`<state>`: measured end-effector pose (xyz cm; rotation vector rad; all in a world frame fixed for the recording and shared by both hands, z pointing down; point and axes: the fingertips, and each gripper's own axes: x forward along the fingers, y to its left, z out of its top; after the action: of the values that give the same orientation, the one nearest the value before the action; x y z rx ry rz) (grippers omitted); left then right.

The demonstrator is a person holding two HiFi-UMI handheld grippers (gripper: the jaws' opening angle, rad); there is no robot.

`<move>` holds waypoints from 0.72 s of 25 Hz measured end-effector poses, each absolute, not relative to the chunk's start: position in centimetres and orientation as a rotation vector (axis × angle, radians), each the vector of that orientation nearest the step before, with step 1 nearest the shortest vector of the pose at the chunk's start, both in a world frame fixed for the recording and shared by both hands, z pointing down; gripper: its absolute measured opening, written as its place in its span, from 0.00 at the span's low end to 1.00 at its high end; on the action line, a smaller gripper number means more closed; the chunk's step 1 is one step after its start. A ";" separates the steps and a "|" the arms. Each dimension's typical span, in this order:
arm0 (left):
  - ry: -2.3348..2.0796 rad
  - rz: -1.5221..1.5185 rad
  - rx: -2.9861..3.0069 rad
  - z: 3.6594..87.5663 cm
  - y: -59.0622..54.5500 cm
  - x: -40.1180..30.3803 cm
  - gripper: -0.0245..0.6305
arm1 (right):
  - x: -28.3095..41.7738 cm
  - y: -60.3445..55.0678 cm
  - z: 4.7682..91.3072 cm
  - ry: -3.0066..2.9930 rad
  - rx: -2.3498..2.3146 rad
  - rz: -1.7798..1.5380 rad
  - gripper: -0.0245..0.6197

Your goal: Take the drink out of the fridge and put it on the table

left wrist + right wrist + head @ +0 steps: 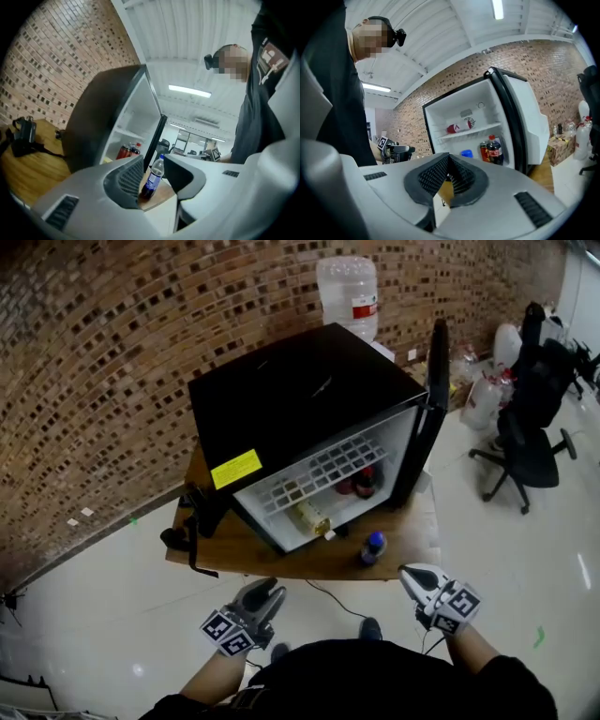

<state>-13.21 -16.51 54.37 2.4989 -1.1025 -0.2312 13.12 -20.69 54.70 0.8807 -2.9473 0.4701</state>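
Observation:
A black mini fridge stands on a wooden table with its door swung open to the right. A dark drink bottle with a blue cap stands upright on the table's front edge, just outside the fridge. Red cans and a cola bottle remain on the fridge's lower shelf. My left gripper hangs in front of the table, open and empty; the bottle shows far off through the gap. My right gripper is shut on nothing, pulled back from the table; its pads meet at the tip.
A black strap-like object lies at the table's left end. A water jug stands behind the fridge against the brick wall. An office chair and plastic jugs are on the floor at the right.

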 end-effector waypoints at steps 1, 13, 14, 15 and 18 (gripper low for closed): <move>-1.114 -0.259 2.501 53.1 -15.4 -15.5 0.22 | 11.2 -19.4 54.0 -2.958 0.876 0.451 0.03; -0.929 -0.131 2.543 48.6 -0.9 -33.2 0.04 | -11.0 -6.4 48.3 -3.010 0.879 0.556 0.03; -0.946 -0.140 2.540 48.4 -0.2 -33.6 0.04 | -11.8 -5.8 48.1 -3.015 0.845 0.550 0.03; -0.965 -0.149 2.534 48.3 0.3 -33.8 0.04 | -12.2 -5.3 47.9 -3.021 0.808 0.539 0.03; -1.025 -0.162 2.508 48.3 2.0 -32.8 0.04 | -12.0 -4.1 47.7 -3.033 0.702 0.517 0.03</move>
<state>-32.78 1.99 48.29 2.5081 -1.0245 -0.1624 -12.04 -4.11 47.71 0.7017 -3.0332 0.5174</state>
